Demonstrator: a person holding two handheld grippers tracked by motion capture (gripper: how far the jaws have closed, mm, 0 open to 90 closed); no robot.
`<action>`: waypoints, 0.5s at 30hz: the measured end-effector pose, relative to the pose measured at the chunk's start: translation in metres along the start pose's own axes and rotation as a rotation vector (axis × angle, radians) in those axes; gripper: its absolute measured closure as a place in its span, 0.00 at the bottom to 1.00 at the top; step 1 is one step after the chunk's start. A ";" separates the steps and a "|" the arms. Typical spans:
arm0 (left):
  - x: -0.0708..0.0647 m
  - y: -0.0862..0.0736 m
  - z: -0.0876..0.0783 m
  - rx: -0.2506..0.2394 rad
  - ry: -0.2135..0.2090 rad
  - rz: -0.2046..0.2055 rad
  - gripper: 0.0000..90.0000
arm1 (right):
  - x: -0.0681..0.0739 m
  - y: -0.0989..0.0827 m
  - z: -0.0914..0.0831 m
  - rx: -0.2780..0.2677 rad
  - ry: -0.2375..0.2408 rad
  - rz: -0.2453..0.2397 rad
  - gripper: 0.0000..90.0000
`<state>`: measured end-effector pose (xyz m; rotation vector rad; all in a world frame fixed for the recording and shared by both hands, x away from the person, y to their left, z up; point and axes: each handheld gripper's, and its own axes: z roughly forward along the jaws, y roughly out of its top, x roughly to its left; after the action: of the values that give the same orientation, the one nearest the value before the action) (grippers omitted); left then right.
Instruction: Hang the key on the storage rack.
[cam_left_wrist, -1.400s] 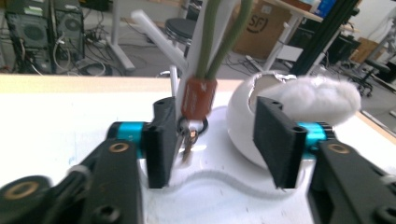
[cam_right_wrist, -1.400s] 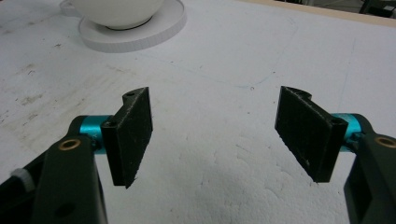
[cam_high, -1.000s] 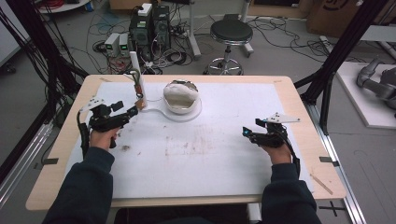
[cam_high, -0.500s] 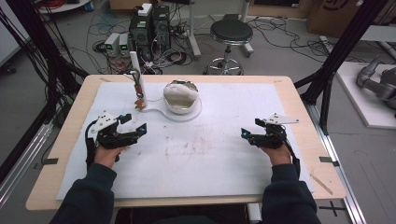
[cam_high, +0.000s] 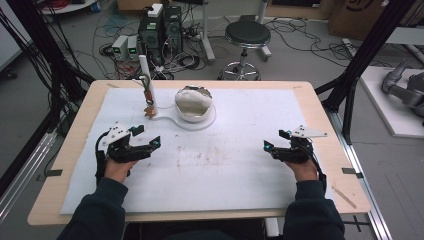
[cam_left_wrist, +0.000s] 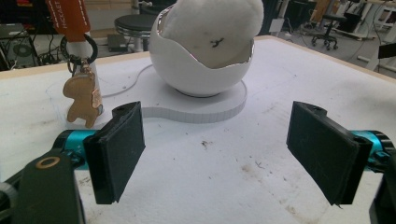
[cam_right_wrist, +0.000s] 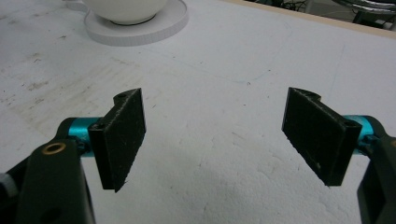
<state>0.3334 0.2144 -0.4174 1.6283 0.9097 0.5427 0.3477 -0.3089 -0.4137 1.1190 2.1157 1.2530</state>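
Observation:
A white egg-shaped bowl (cam_high: 194, 106) holding a white plush (cam_left_wrist: 212, 25) sits on a flat white base (cam_left_wrist: 196, 109) at the back middle of the white mat. Left of it a white post (cam_high: 148, 82) carries an orange tag and a brown figure-shaped keychain (cam_left_wrist: 84, 95). My left gripper (cam_high: 148, 138) rests open on the mat at the left, jaws wide apart and pointing toward the bowl, nothing between them. My right gripper (cam_high: 274, 141) rests open on the mat at the right, jaws empty, facing left across the stained mat.
The white mat (cam_high: 210, 165) covers most of the wooden table (cam_high: 65, 150). Black frame posts (cam_high: 357, 70) stand at both sides. Behind the table are a round stool (cam_high: 246, 35), computer boxes (cam_high: 162, 25) and cables on the floor.
My left gripper has drawn back from the post and keychain toward the near left and settled on the mat. The right gripper has stayed in place.

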 end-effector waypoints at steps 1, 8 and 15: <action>0.000 0.000 0.000 -0.002 -0.001 -0.002 0.21 | 0.000 0.000 0.000 0.001 0.000 0.001 0.24; 0.002 -0.002 -0.002 0.003 0.006 -0.007 0.21 | 0.004 0.000 -0.001 0.005 -0.005 -0.010 0.24; 0.002 -0.004 -0.003 0.007 0.001 -0.013 0.21 | 0.005 0.001 0.000 0.005 -0.011 -0.006 0.24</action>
<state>0.3312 0.2183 -0.4210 1.6278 0.9233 0.5313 0.3448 -0.3051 -0.4129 1.1182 2.1143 1.2366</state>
